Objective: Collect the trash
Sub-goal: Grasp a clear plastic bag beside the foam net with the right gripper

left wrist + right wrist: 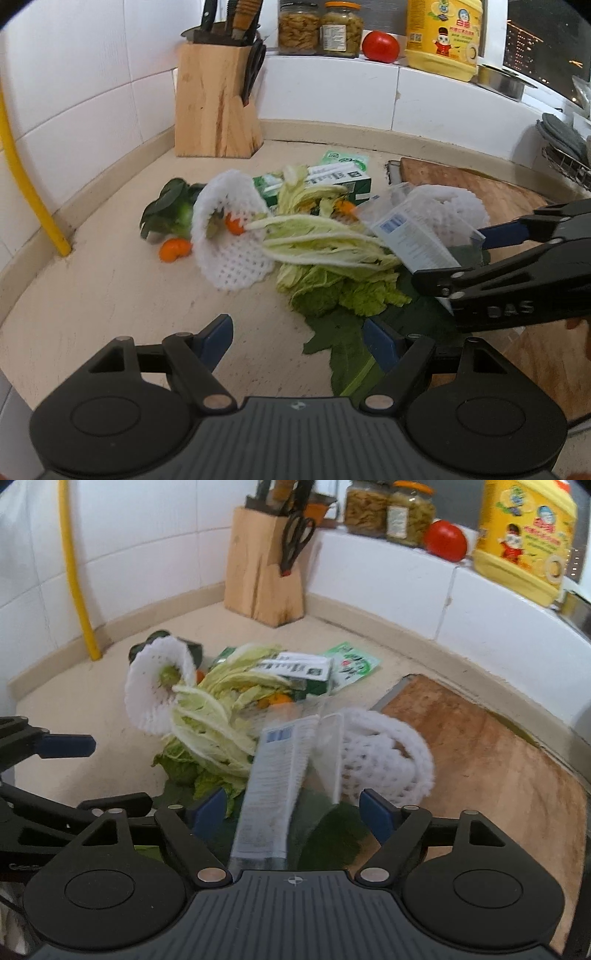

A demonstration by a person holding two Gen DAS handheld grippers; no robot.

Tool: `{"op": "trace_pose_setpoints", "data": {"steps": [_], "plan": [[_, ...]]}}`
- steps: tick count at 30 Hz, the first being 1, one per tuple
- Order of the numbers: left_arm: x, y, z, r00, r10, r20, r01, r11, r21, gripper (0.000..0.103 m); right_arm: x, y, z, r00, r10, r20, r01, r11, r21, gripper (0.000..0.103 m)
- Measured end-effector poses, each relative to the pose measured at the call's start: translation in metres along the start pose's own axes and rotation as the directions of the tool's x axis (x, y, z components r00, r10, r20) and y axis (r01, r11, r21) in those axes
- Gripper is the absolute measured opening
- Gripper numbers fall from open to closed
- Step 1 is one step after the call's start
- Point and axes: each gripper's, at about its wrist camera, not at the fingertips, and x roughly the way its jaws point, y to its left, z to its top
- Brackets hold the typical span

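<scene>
A trash pile lies on the beige counter: a white foam net, pale cabbage leaves, a green carton, orange peel and a big dark leaf. My left gripper stands open just short of the pile, its right finger over the dark leaf. My right gripper is open around a blurred clear plastic package with a white printed card; the pads stand clear of its sides. A second foam net lies right behind it. In the left wrist view the right gripper reaches in from the right.
A wooden knife block stands in the back corner. Jars, a tomato and a yellow bottle sit on the tiled ledge. A wooden cutting board lies right of the pile, a yellow pipe at left.
</scene>
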Motion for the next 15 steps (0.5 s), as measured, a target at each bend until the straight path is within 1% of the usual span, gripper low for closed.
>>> {"op": "trace_pose_setpoints", "data": {"steps": [1,3,4,5,6,7,8,9,11,12,15], "plan": [[0.0,0.002,-0.001,1.0,0.002,0.0,-0.002,1.0,-0.006,0.073,0.004,0.001,0.0,1.0,0.004,-0.01,-0.004,1.0,-0.005,0.084],[-0.001,0.007,-0.003,1.0,0.004,-0.004,-0.004,1.0,-0.019,0.073,0.013,0.004,0.001,0.999,-0.014,-0.033,0.013,1.0,-0.01,0.073],[-0.001,0.01,-0.004,1.0,0.003,-0.005,-0.004,1.0,-0.027,0.073,0.016,0.006,0.0,0.999,-0.02,-0.037,0.02,1.0,-0.019,0.054],[-0.001,0.012,-0.005,1.0,0.003,-0.005,-0.003,0.999,-0.032,0.073,0.018,0.007,0.001,0.999,-0.021,-0.048,0.02,0.999,-0.025,0.038],[-0.002,0.015,-0.005,1.0,0.003,-0.005,-0.004,0.999,-0.038,0.073,0.019,0.006,0.001,0.998,-0.015,-0.062,0.014,1.0,-0.018,0.032],[-0.002,0.017,-0.006,1.0,0.004,-0.005,-0.004,0.999,-0.045,0.073,0.019,0.005,0.001,0.998,-0.009,-0.066,0.008,1.0,-0.009,0.023],[-0.003,0.02,-0.006,1.0,0.005,-0.004,-0.005,0.999,-0.051,0.073,0.016,0.004,0.001,0.998,-0.011,-0.064,0.01,1.0,-0.006,0.018],[-0.004,0.023,-0.006,1.0,0.004,-0.002,-0.005,0.998,-0.057,0.073,0.013,0.002,0.002,0.998,-0.002,-0.063,0.002,1.0,0.004,0.016],[-0.005,0.029,-0.004,1.0,0.004,0.003,-0.003,0.997,-0.071,0.073,0.003,-0.004,0.004,0.997,0.046,-0.056,-0.043,0.997,0.059,0.012],[-0.005,0.032,-0.002,1.0,0.001,0.005,0.0,0.997,-0.077,0.073,-0.004,-0.006,0.006,0.996,0.072,-0.044,-0.068,0.994,0.082,0.011],[-0.005,0.038,0.002,1.0,-0.004,0.012,0.005,0.996,-0.09,0.073,-0.017,-0.011,0.011,0.995,0.104,-0.008,-0.102,0.988,0.118,0.011]]}}
